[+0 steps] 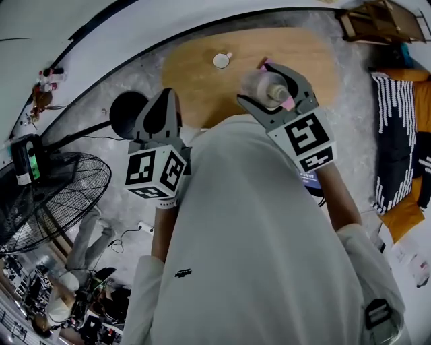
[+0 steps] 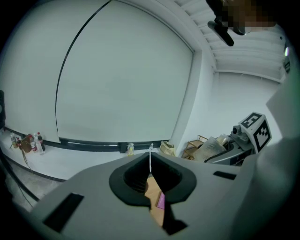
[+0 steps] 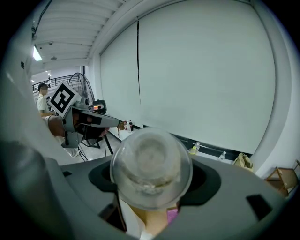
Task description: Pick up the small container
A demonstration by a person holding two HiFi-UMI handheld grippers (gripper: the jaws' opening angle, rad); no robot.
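The small container (image 1: pixel 262 87) is a clear plastic jar lying sideways between the jaws of my right gripper (image 1: pixel 271 89), which is shut on it above the wooden table (image 1: pixel 195 74). In the right gripper view its round bottom (image 3: pixel 151 166) fills the gap between the dark pads. My left gripper (image 1: pixel 166 102) hangs over the table's near left edge with its jaws closed together and nothing in them; in its own view the fingertips (image 2: pixel 140 169) meet. The left gripper view also catches the right gripper with the jar (image 2: pixel 212 146) off to the right.
A small white round object (image 1: pixel 221 60) sits on the table's far side, and a pink item (image 1: pixel 263 64) peeks out beside the jar. A floor fan (image 1: pixel 57 195) stands at left, a wooden rack (image 1: pixel 380 20) at top right, striped cloth (image 1: pixel 394 135) at right.
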